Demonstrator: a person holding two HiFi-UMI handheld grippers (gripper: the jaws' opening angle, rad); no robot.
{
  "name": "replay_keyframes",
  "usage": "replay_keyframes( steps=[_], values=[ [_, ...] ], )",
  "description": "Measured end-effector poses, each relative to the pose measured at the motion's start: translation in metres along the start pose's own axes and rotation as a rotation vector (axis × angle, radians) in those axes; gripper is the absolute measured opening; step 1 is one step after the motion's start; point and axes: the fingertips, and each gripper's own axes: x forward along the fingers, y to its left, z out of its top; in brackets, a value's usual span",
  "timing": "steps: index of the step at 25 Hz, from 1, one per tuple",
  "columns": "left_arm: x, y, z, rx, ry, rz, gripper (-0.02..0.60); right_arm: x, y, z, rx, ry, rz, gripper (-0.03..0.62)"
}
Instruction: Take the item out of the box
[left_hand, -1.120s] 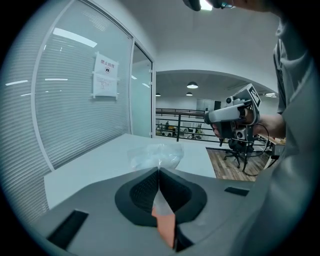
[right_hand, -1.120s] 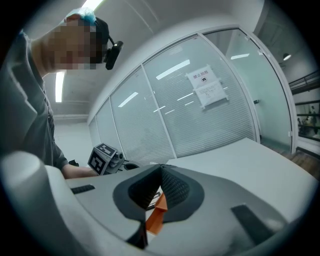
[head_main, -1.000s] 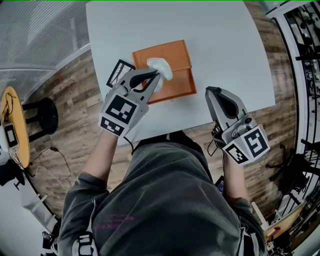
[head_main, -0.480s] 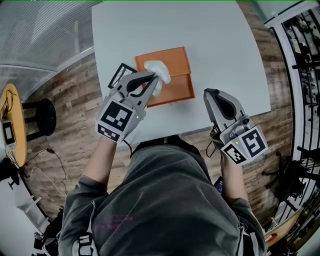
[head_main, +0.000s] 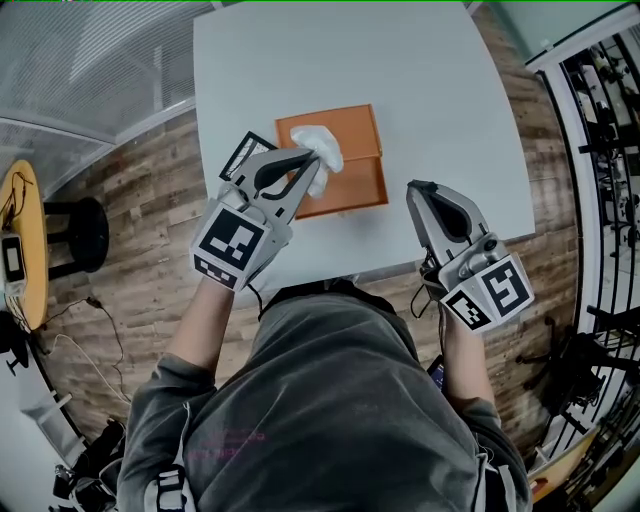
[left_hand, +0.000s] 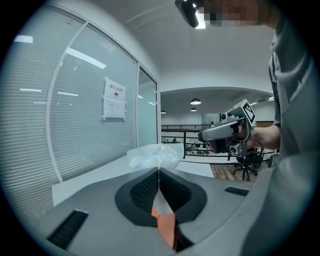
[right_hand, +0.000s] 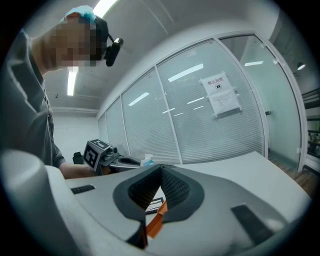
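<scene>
An orange flat box (head_main: 350, 175) lies on the pale table (head_main: 420, 70). A crumpled white wad of thin film or tissue (head_main: 320, 148) stands above the box's left half. My left gripper (head_main: 313, 160) is shut on its lower end; in the left gripper view the white wad (left_hand: 152, 156) fans out just beyond the closed tips of the left gripper (left_hand: 159, 171). My right gripper (head_main: 424, 190) hovers over the table's near edge to the right of the box, shut on nothing. The right gripper (right_hand: 161, 169) shows its pads together.
A black-and-white marker card (head_main: 243, 153) lies on the table left of the box, partly under my left gripper. The table's front edge runs just below the box. Wood floor surrounds the table, with a stool (head_main: 75, 230) at the left.
My left gripper, still holding the white wad, has drawn slightly back and up over the box. The right gripper has barely moved.
</scene>
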Motion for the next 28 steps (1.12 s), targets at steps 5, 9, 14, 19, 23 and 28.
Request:
replay_keyframes(
  steps=[5, 9, 14, 19, 23, 28],
  values=[
    [-0.007, -0.002, 0.012, 0.008, -0.034, 0.018, 0.009, -0.003, 0.005, 0.008, -0.020, -0.007, 0.017, 0.003],
    [-0.010, -0.002, 0.017, 0.013, -0.049, 0.029, 0.009, 0.001, 0.008, 0.012, -0.032, -0.010, 0.034, 0.003],
    [-0.017, -0.002, 0.019, 0.006, -0.063, 0.034, 0.009, 0.005, 0.017, 0.016, -0.044, -0.012, 0.053, 0.003],
    [-0.020, 0.001, 0.019, -0.006, -0.076, 0.034, 0.009, 0.012, 0.020, 0.018, -0.052, -0.009, 0.061, 0.003],
    [-0.025, 0.000, 0.019, -0.025, -0.091, 0.035, 0.009, 0.013, 0.024, 0.017, -0.057, -0.008, 0.061, 0.003],
    [-0.036, 0.003, 0.017, -0.028, -0.110, 0.041, 0.009, 0.018, 0.035, 0.014, -0.061, -0.010, 0.064, 0.003]
  ],
)
